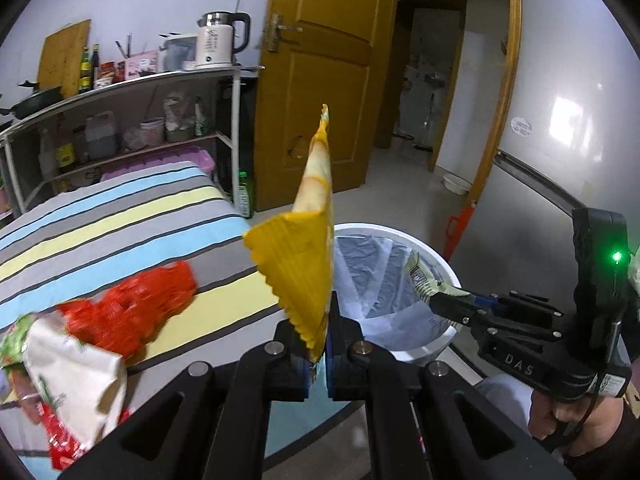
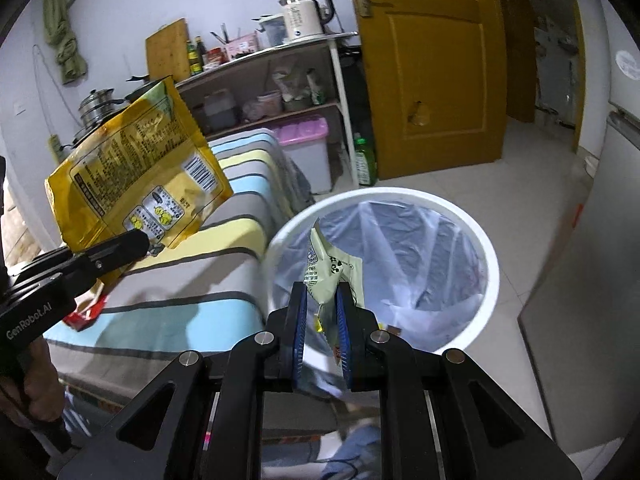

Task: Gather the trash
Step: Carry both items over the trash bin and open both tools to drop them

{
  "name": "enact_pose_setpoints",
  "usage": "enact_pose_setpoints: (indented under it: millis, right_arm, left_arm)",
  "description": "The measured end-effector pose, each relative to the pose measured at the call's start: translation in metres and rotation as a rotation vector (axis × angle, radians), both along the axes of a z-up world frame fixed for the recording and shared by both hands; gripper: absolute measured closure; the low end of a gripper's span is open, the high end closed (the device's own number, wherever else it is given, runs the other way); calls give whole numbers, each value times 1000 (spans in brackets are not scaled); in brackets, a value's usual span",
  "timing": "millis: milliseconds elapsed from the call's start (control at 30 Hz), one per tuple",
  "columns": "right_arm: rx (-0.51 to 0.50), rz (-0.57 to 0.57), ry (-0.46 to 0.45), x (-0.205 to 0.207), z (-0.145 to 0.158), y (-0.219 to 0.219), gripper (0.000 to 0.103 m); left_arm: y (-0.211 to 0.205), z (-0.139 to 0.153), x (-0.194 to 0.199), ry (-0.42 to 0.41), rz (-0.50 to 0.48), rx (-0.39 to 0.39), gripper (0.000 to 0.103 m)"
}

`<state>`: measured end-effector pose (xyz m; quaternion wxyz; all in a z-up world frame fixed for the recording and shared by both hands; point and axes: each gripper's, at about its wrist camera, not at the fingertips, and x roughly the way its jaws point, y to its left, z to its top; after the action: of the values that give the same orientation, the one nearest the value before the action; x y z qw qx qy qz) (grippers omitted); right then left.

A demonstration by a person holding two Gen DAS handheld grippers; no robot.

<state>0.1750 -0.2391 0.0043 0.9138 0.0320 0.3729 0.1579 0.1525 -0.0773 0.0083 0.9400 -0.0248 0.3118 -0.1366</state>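
Observation:
My left gripper (image 1: 318, 344) is shut on a yellow snack bag (image 1: 308, 240), which stands edge-on above its jaws at the bed's end; the right wrist view shows the same yellow bag (image 2: 136, 176) flat, printed side out. My right gripper (image 2: 322, 308) is shut on a pale green wrapper (image 2: 326, 268), held over the near rim of a white bin (image 2: 492, 260) lined with clear plastic. In the left wrist view the right gripper (image 1: 434, 300) reaches in from the right, holding the green wrapper (image 1: 424, 280) above the bin (image 1: 448, 264).
A red wrapper (image 1: 132, 312) and a white-and-green bag (image 1: 72, 376) lie on the striped bed (image 1: 120, 224). Behind it stands a shelf rack (image 1: 236, 120) with a kettle (image 1: 218, 40). A green bottle (image 2: 365, 158) stands by the brown door (image 2: 432, 72). A fridge (image 1: 560, 140) is at right.

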Motion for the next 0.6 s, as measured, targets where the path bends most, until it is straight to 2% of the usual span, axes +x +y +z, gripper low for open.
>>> enact_pose_setpoints:
  millis: [333,600]
  right_arm:
    - [4,-52,47,24,-18,-27,88]
    - [1,-74,101,40,-33,-36,86]
  left_arm:
    - [-35,-14,40,64,-75,-3,98]
    - [-45,-29,61,117,-93,-4,97]
